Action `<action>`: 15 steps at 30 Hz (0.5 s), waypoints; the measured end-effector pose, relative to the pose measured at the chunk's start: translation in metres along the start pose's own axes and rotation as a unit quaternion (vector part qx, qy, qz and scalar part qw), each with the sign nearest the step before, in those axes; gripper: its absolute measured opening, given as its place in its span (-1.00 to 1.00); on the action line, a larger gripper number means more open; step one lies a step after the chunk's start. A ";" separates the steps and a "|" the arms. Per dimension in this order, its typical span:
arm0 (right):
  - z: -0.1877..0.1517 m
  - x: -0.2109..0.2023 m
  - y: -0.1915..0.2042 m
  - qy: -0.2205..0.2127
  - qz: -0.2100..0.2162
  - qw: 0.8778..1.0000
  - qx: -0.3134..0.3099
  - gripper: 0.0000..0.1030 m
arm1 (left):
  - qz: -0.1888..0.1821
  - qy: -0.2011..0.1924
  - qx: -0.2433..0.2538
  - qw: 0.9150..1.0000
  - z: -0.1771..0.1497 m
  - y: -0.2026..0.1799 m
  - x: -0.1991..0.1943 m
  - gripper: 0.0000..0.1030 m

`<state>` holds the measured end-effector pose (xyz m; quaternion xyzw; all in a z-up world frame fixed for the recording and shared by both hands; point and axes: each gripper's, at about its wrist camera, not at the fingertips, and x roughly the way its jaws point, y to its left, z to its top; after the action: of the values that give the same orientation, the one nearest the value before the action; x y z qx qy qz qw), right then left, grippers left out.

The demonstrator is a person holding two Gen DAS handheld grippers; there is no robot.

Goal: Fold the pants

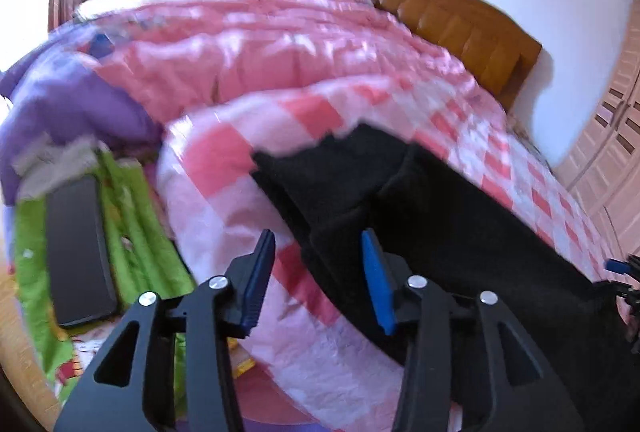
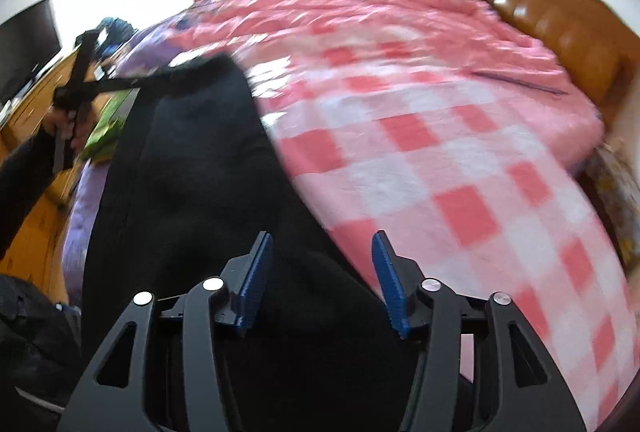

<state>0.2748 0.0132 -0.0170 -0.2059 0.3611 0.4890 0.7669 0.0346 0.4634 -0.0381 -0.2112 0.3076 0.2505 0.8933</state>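
Only the left wrist view shows the far-left clutter: a flat, dark, glossy slab (image 1: 80,252) lying on a bright green printed cloth (image 1: 136,216), with a crumpled purple quilt (image 1: 72,104) heaped behind it. Just right of these the left claw (image 1: 320,276) hangs with its ribbed blue pads parted and nothing between them, over the near edge of the black pants (image 1: 420,208). The pants are matte and soft-looking, spread in a long dark band on the bed's pink-and-white checked blanket (image 1: 224,160), running from mid-bed toward the near right. Beyond lie a rumpled pink quilt (image 1: 280,44) and a padded brown headboard (image 1: 460,28), with pale panelled wardrobe doors (image 1: 608,160) at the far right. Only the right wrist view shows the person's left hand (image 2: 64,128) and dark sleeve (image 2: 20,192) gripping the other tool's handle at the far left, with a wooden cabinet and a dark screen (image 2: 28,44) behind. There the right claw (image 2: 322,280) is likewise parted and empty, above the pants' broad nearer part. Both views are motion-blurred, so the fabric's folds cannot be made out.
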 end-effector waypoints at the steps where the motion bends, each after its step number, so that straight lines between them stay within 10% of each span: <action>1: -0.011 -0.012 -0.010 -0.005 -0.017 1.000 0.022 0.18 | 0.015 -0.022 0.002 1.000 0.001 -0.005 -0.012 -0.01; 4: -0.035 -0.026 -0.020 0.003 -0.043 0.998 0.052 0.18 | -0.009 -0.066 0.017 0.998 0.003 -0.027 -0.039 0.40; 8: -0.070 -0.032 -0.017 0.026 -0.033 0.997 0.069 0.18 | -0.089 -0.026 0.085 0.992 0.003 -0.088 -0.032 0.46; 15: -0.064 -0.034 -0.015 0.014 -0.027 0.998 0.062 0.18 | -0.146 0.059 0.257 0.954 -0.026 -0.216 0.013 0.47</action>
<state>0.2571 -0.0565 -0.0333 -0.1750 0.3959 0.4420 0.7857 0.1564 0.2835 -0.0170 -0.0314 0.3795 0.0174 0.9245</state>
